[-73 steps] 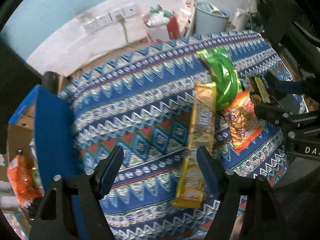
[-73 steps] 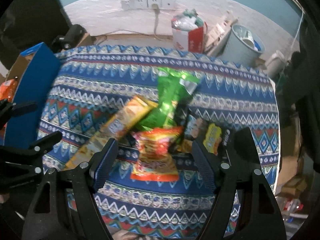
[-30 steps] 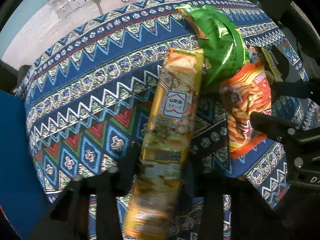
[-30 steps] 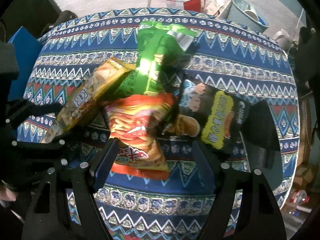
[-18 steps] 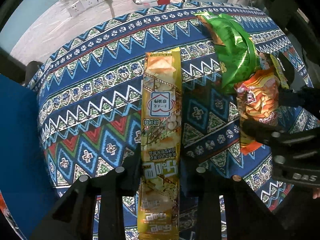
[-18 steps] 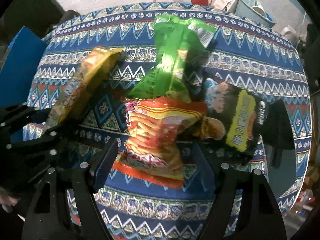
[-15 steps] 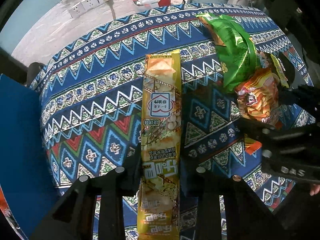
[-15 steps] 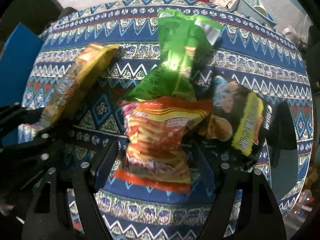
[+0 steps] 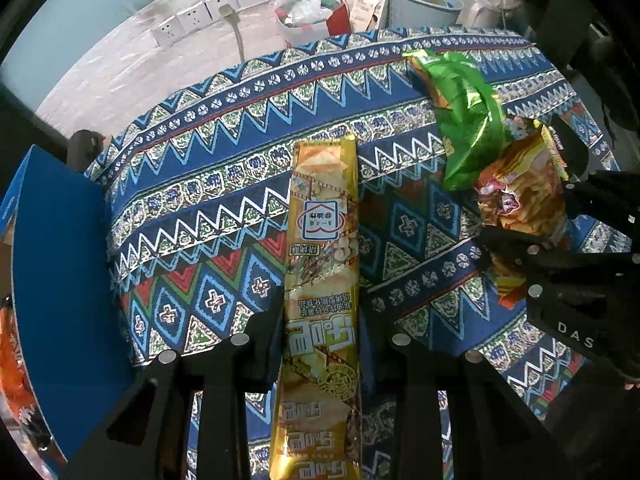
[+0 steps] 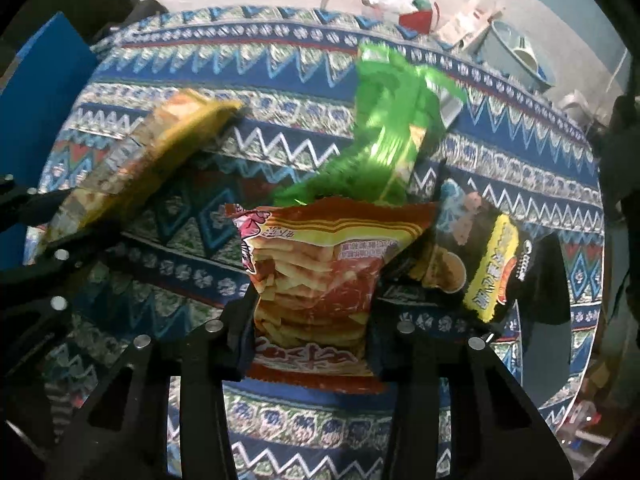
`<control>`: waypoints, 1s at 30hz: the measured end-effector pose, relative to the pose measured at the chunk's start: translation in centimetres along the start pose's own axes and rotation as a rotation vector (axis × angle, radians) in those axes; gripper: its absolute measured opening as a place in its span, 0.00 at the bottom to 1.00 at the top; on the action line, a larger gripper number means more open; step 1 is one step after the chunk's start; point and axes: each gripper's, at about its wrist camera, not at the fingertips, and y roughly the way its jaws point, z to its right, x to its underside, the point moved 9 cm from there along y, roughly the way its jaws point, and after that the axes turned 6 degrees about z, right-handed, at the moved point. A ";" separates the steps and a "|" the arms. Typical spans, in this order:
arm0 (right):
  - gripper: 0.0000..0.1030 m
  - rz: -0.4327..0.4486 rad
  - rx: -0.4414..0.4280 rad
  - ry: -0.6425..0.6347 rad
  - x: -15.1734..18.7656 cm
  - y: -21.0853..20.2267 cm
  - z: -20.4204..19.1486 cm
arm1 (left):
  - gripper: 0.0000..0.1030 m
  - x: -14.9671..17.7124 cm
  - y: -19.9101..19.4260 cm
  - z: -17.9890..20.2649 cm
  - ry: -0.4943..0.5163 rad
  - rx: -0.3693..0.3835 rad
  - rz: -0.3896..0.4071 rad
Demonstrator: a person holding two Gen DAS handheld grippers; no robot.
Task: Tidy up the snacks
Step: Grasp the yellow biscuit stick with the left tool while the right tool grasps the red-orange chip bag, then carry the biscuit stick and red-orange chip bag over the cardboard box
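At the left edge of the left wrist view stands a blue cardboard box point(image 9: 60, 280), with an orange packet point(image 9: 12, 360) showing beyond its wall at the far left; whether that packet lies inside the box I cannot tell. The left gripper point(image 9: 320, 332) has its fingers pinching a long golden biscuit pack point(image 9: 322, 264), which runs up the frame's centre. The right gripper point(image 10: 310, 332) has its fingers clamped on a red-orange fries bag point(image 10: 320, 276), crinkled, in the lower centre. Behind it lie a green snack bag point(image 10: 384, 140) and, at right, a black and yellow packet point(image 10: 488, 268). The counter wears a blue zigzag-patterned cloth point(image 9: 224, 184). Beyond, at top, a white wall with sockets point(image 9: 200, 16) and a pale bucket point(image 9: 420, 4).
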 end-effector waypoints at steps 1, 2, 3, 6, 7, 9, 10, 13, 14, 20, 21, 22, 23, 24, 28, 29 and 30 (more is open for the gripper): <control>0.40 0.008 0.000 -0.001 -0.3 -0.5 -0.2 | 0.31 0.1 -0.3 0.0 0.001 0.000 0.005; 0.40 0.018 -0.001 -0.003 -0.6 -1.1 -0.2 | 0.31 0.0 -0.8 -0.2 0.002 -0.004 0.016; 0.40 0.027 -0.002 -0.005 -0.8 -1.5 -0.3 | 0.31 -0.3 -1.2 -0.1 0.002 -0.007 0.022; 0.40 0.056 -0.004 -0.006 -1.6 -2.9 -0.6 | 0.31 -0.3 -2.4 -0.8 -0.007 -0.011 0.042; 0.40 0.062 -0.004 -0.010 -1.7 -3.3 -0.7 | 0.31 -0.4 -2.8 -1.1 -0.014 -0.011 0.049; 0.40 0.079 0.000 -0.025 -2.2 -3.9 -0.9 | 0.31 -0.3 -3.8 -1.6 -0.027 -0.017 0.060; 0.40 0.086 0.000 -0.032 -2.0 -4.2 -0.8 | 0.31 -0.3 -4.3 -1.7 -0.034 -0.020 0.067; 0.40 0.110 -0.010 -0.045 -2.7 -4.7 -0.8 | 0.31 -0.5 -5.0 -2.2 -0.052 -0.022 0.088; 0.40 0.118 -0.014 -0.046 -3.0 -5.0 -1.0 | 0.31 -0.7 -5.2 -2.5 -0.060 -0.023 0.097; 0.40 0.161 -0.043 -0.058 -4.4 -6.7 -2.0 | 0.31 -1.5 -7.3 -4.1 -0.086 -0.039 0.156; 0.40 0.168 -0.050 -0.063 -4.6 -7.1 -2.3 | 0.31 -1.7 -7.8 -4.3 -0.094 -0.037 0.165; 0.40 0.174 -0.054 -0.067 -4.8 -7.4 -2.6 | 0.31 -1.7 -8.1 -4.5 -0.100 -0.035 0.171; 0.40 0.181 -0.059 -0.071 -4.9 -7.7 -2.9 | 0.31 -1.8 -8.5 -4.8 -0.111 -0.032 0.179; 0.40 0.190 -0.064 -0.077 -5.1 -8.1 -3.3 | 0.31 -1.9 -8.8 -5.1 -0.118 -0.031 0.184; 0.40 0.216 -0.085 -0.090 -5.7 -9.3 -4.4 | 0.31 -2.3 -10.3 -6.5 -0.150 -0.039 0.216; 0.40 0.222 -0.092 -0.092 -5.9 -9.6 -4.7 | 0.31 -2.3 -10.7 -6.8 -0.155 -0.046 0.224; 0.40 0.227 -0.096 -0.093 -6.0 -9.8 -4.9 | 0.31 -2.4 -11.0 -7.2 -0.160 -0.053 0.232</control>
